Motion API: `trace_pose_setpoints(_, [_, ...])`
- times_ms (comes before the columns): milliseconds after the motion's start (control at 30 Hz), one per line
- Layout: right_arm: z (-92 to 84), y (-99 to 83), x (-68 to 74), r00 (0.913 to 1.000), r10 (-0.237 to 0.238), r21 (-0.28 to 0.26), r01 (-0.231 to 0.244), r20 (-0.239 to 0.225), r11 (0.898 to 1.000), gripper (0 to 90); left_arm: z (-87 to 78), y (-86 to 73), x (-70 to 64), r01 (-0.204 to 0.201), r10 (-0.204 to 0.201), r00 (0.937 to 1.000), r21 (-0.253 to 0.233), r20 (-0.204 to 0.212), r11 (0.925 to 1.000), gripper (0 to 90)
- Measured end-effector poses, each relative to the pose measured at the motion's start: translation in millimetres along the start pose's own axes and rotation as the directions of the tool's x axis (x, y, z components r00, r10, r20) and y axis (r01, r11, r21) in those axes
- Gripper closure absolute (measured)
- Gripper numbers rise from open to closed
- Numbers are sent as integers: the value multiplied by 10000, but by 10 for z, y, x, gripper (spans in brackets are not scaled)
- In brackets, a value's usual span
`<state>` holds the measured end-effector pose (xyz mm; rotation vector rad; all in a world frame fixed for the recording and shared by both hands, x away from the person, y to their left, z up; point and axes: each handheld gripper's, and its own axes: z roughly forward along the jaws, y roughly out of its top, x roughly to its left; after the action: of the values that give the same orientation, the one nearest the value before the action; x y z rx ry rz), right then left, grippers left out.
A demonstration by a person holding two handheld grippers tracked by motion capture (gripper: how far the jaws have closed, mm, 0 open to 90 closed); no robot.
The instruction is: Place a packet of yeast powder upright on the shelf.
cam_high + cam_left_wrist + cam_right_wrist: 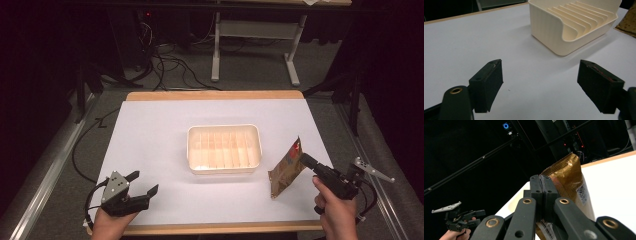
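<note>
A cream slotted tray (224, 148) stands at the middle of the white table; the left gripper view has it at the upper right (574, 25). To its right a brown foil pouch (286, 168) is lifted at a tilt, my right gripper (306, 161) shut on its sealed edge. In the right gripper view the jaws pinch the pouch (571, 182) at its edge, with my right gripper (543, 182) pressed flat together. My left gripper (144, 184) rests open near the table's front left corner, jaws wide apart over bare tabletop (540, 66), nothing between them.
The white sheet (165, 130) covers a wooden table with open room left of and behind the tray. Beyond the far edge are cables on the floor (170, 65) and a white table frame (255, 40). Metal rails run along both sides.
</note>
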<state>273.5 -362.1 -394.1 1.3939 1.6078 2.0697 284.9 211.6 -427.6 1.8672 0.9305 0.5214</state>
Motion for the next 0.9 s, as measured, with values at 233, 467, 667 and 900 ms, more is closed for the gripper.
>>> trace_pose_setpoints(233, [-18,48,22,9999,-45,-261,42,-130,9997,900,-2,6,-8,-72,71,10000,-104,-45,9999,209])
trace_pose_setpoints(467, [-1,94,35,9999,-98,-423,92,-141,9991,900,-9,7,-28,-144,143,9999,-190,-57,9997,209])
trace_pose_setpoints(667, [55,134,42,9995,-310,-263,309,-19,9992,900,-13,9,-37,-151,149,9999,-259,-57,9996,207])
trace_pose_setpoints(900, [134,238,108,9986,-488,-351,481,-190,9982,900,-43,10,8,48,-56,9998,-461,-180,9989,206])
